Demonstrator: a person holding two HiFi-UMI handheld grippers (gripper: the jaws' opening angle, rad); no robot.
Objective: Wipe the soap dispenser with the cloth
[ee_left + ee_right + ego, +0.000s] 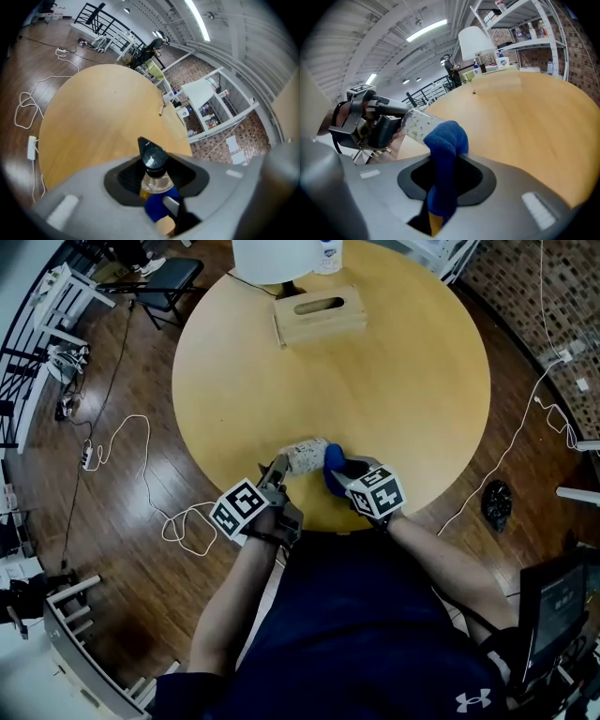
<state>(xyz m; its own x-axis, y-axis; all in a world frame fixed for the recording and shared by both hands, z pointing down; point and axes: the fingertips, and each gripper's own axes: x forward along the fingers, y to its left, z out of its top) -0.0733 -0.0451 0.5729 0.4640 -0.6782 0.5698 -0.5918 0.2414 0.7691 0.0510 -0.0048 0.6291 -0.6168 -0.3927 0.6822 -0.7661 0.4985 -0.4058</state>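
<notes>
Soap dispenser (pixel 304 457) lying on its side over the near edge of the round wooden table (pixel 394 381). We clamp it in the left gripper (pixel 277 471), whose jaws are closed on the bottle, with the black pump head pointing away. Our right gripper (pixel 349 472) pinches a blue cloth (pixel 334 460), and the bunched end of the cloth lies against the clear, speckled bottle. A wooden tissue box (pixel 319 315) stands well apart.

Navy short-sleeve tee (pixel 375 615), white logo (pixel 473 700) — b/w marker cubes (pixel 238 509)
</notes>
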